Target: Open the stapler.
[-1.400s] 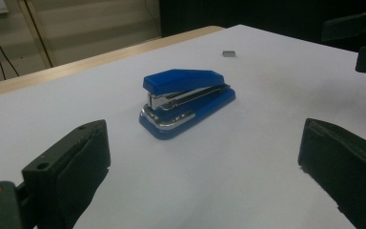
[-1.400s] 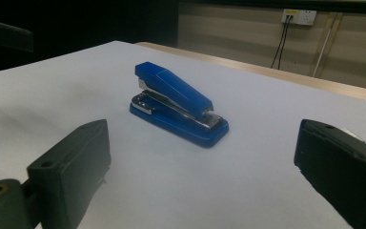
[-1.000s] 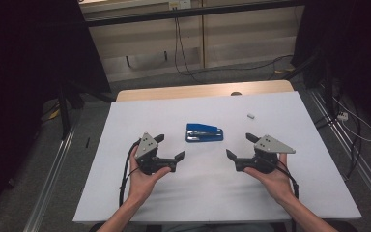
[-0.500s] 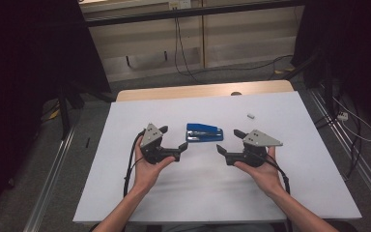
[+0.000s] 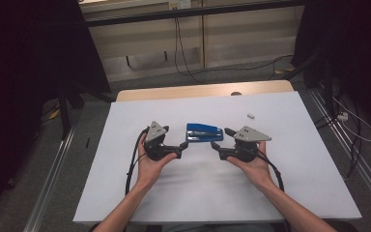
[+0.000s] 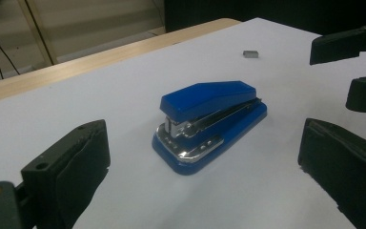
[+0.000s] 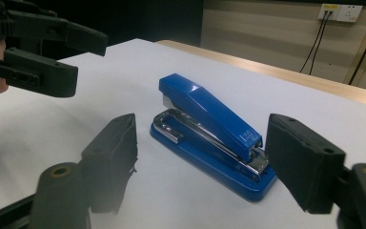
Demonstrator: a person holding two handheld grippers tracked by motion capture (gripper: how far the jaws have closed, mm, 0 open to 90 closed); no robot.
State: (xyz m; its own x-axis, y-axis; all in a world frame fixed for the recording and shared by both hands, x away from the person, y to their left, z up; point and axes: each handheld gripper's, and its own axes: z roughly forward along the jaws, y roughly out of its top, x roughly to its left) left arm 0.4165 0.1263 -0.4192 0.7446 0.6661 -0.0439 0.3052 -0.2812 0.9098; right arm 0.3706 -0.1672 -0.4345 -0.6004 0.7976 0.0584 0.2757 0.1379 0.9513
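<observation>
Since a second ago both hands have slid inward across the white tabletop [image 5: 125, 193], away from its side edges and toward the blue stapler [image 5: 204, 132], so the gap on either side of it has shrunk to very little. The stapler itself has not shifted: it lies flat in the middle of the tabletop, a little toward the far edge, lengthwise across it. The small grey block [image 5: 251, 115] near the far right corner is also where it was.

The left tongs [image 5: 182, 146] are released, jaws wide, their tips just beside the stapler's left end without touching it. The right tongs [image 5: 221, 137] have just been closing (the jaws stand narrower than before), yet they are still released; the stapler lies ahead of them, not pinched, and the pads are clear of it.

Both forearms come up from the near edge and angle inward. Each hand cradles its gripper from below, palm up, jaws pointing level toward the stapler from opposite sides.
</observation>
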